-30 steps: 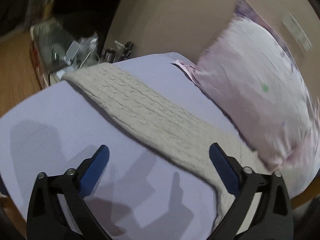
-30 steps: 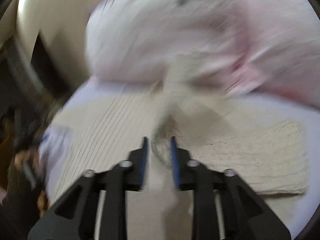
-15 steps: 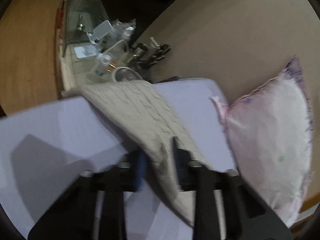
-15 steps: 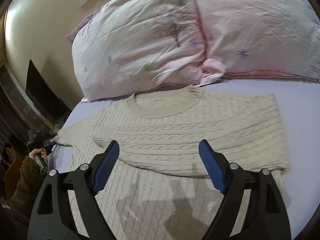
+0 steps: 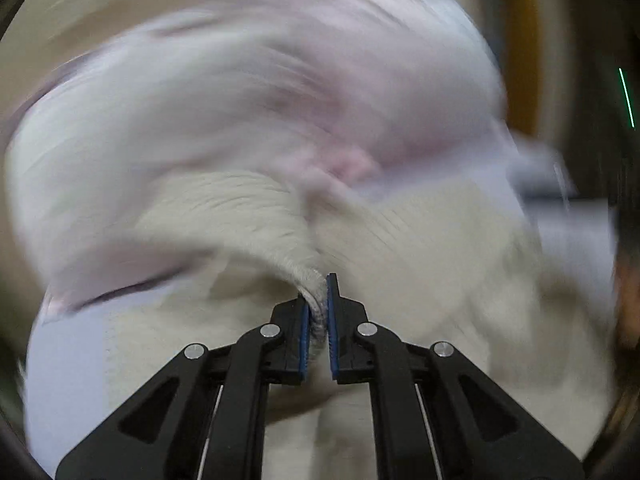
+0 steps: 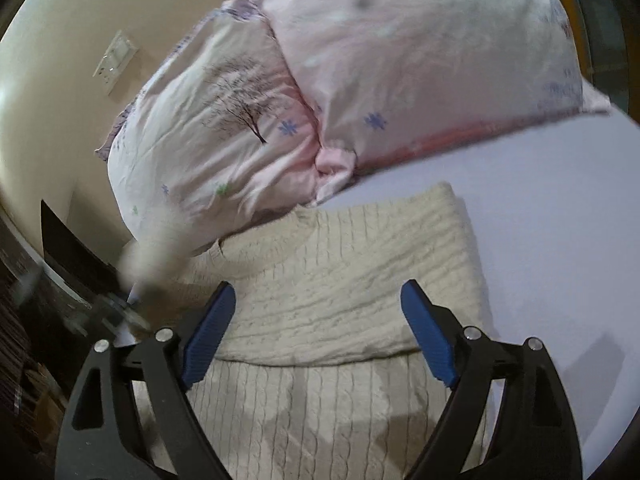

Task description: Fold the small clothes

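Observation:
A cream cable-knit sweater (image 6: 340, 300) lies on a lavender bed sheet (image 6: 560, 240), its right side folded over the body. My right gripper (image 6: 316, 320) is open and empty, hovering over the sweater's middle. My left gripper (image 5: 317, 300) is shut on a lifted fold of the sweater (image 5: 256, 216); that view is heavily motion-blurred. In the right wrist view the blurred left gripper (image 6: 132, 300) holds a raised piece of the sweater at the left edge.
Two pink floral pillows (image 6: 360, 80) lean against the beige wall (image 6: 60, 40) behind the sweater, touching its collar end. A wall socket (image 6: 116, 60) is on the wall. Dark furniture (image 6: 60, 248) stands off the bed's left side.
My left gripper has closed on the sweater's left part and is swinging it up and inward, fast. My right gripper let go of the sweater earlier, has stayed open and moved slightly closer.

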Motion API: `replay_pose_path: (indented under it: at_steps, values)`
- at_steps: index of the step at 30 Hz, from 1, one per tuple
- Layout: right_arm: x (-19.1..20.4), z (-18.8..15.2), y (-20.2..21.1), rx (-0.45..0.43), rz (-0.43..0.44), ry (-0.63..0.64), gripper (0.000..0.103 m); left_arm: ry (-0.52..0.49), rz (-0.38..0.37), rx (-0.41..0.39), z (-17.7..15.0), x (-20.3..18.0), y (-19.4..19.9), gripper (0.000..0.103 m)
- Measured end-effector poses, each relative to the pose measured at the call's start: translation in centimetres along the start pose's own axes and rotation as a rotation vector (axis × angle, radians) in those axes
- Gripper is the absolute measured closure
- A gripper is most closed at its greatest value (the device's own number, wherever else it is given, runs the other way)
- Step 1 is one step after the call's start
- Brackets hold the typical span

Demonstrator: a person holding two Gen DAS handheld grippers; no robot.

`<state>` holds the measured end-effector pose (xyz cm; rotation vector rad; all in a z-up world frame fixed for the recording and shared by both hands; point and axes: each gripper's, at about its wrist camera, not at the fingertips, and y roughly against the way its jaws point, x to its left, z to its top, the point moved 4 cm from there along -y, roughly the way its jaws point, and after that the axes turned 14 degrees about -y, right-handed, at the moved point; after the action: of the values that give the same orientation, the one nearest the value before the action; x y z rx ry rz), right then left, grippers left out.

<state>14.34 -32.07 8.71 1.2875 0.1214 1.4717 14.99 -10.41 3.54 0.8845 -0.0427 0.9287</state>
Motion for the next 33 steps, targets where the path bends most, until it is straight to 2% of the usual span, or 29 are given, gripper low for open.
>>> replay_pose_path:
  at_steps: [1, 2, 4, 5, 6, 7, 8, 10, 12, 15, 18, 21, 22, 23, 24, 26, 28, 29, 30, 31, 32, 33]
  values:
    - [-0.8, 0.0, -0.3, 0.022, -0.004, -0.027, 0.018, -0.073, -0.007, 0.04, -0.1, -2.5, -1.1, 0.096]
    - [-1.4, 0.0, -0.5, 0.038, -0.01, -0.045, 0.019, -0.089, -0.013, 0.046, -0.4, -3.4, -1.1, 0.096]
    - [-2.3, 0.0, -0.8, 0.073, -0.013, -0.071, 0.023, -0.022, -0.044, 0.009, -1.2, -2.6, 0.7, 0.085]
    - [-2.6, -0.1, -1.1, 0.091, -0.016, -0.078, 0.032, 0.02, -0.039, -0.006, -1.8, -1.4, 1.9, 0.081]
    - [-2.9, -0.2, -1.4, 0.106, -0.017, -0.084, 0.041, 0.07, -0.03, -0.023, -2.5, 0.0, 3.3, 0.065]
    - [-3.0, -0.4, -2.0, 0.135, -0.014, -0.091, 0.043, 0.134, -0.016, -0.043, -3.8, 1.7, 5.2, 0.05]
    - [-2.9, -0.5, -2.5, 0.157, -0.008, -0.094, 0.047, 0.178, 0.0, -0.047, -4.9, 3.1, 6.3, 0.046]
    - [-2.5, -0.6, -3.5, 0.176, -0.009, -0.094, 0.05, 0.282, 0.028, -0.014, -8.1, 5.5, 8.6, 0.045]
    - [-2.5, -0.2, -3.7, 0.158, -0.021, -0.113, 0.05, 0.401, 0.077, 0.061, -12.2, 8.0, 10.3, 0.044]
    - [-1.7, 1.0, -4.2, 0.161, 0.024, -0.179, 0.05, 0.536, 0.116, 0.116, -17.5, 9.7, 12.6, 0.043]
    - [0.4, 1.6, -5.9, 0.212, 0.049, -0.205, 0.05, 0.666, 0.076, 0.121, -20.7, 9.7, 13.9, 0.039]
    - [1.7, 1.4, -8.9, 0.257, -0.02, -0.217, 0.051, 0.71, 0.057, 0.157, -22.6, 8.4, 13.7, 0.038]
    - [1.9, 1.4, -10.1, 0.268, -0.047, -0.217, 0.055, 0.72, 0.049, 0.16, -22.8, 8.2, 13.7, 0.038]
    - [2.1, 1.4, -11.3, 0.274, -0.075, -0.205, 0.092, 0.73, 0.04, 0.162, -23.0, 7.8, 13.6, 0.038]
    - [2.2, 1.7, -12.3, 0.27, -0.088, -0.182, 0.097, 0.733, 0.037, 0.163, -23.1, 7.7, 13.6, 0.038]
    - [1.8, 2.5, -11.2, 0.206, -0.013, -0.22, 0.097, 0.73, 0.029, 0.159, -23.4, 7.3, 13.9, 0.037]
    - [1.3, 3.2, -7.1, 0.087, 0.099, -0.233, 0.097, 0.732, 0.01, 0.152, -23.9, 6.7, 14.0, 0.037]
    - [0.5, 3.1, -5.0, 0.033, 0.108, -0.229, 0.097, 0.733, 0.0, 0.146, -24.2, 6.5, 14.0, 0.037]
    - [-0.3, 2.7, -3.7, 0.008, 0.094, -0.231, 0.096, 0.727, 0.003, 0.134, -24.3, 6.3, 14.1, 0.037]
    - [-1.9, 1.7, -2.2, -0.002, 0.043, -0.239, 0.093, 0.723, -0.004, 0.122, -24.4, 6.1, 14.3, 0.037]
    - [-3.5, 0.7, -1.1, 0.007, -0.002, -0.252, 0.085, 0.724, -0.012, 0.112, -24.6, 6.0, 14.5, 0.037]
    - [-4.8, -0.3, -0.1, 0.016, -0.037, -0.264, 0.07, 0.728, -0.021, 0.102, -24.7, 6.0, 14.7, 0.037]
